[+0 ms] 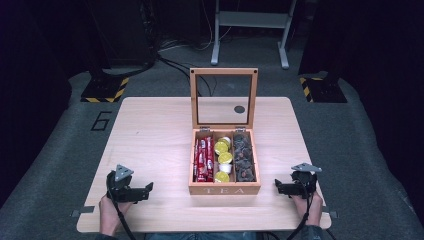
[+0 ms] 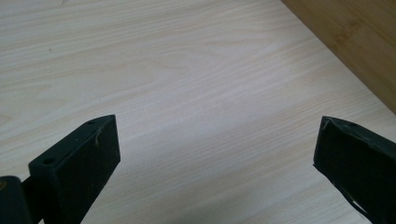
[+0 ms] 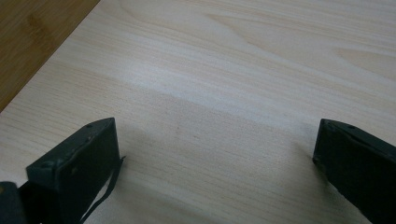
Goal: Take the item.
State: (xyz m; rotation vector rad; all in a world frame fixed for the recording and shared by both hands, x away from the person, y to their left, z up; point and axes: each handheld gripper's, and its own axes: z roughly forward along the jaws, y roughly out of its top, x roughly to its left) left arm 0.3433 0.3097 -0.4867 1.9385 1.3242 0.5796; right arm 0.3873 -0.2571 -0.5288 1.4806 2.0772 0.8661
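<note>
Two grippers rest low on the worktop (image 1: 150, 125), flanking a wooden tea box (image 1: 224, 188) that stands centred near the front edge. The left gripper (image 1: 145, 190) and right gripper (image 1: 278, 187) both point inward at the box, jaws spread wide and holding nothing. The glazed lid (image 1: 224, 97) stands upright, probably propped so the three filled compartments stay reachable from either side.

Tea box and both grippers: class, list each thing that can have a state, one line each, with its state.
tea box: open, three compartments filled
lid: raised upright
left gripper: open, holding nothing, beside the box
right gripper: open, holding nothing, beside the box
</note>
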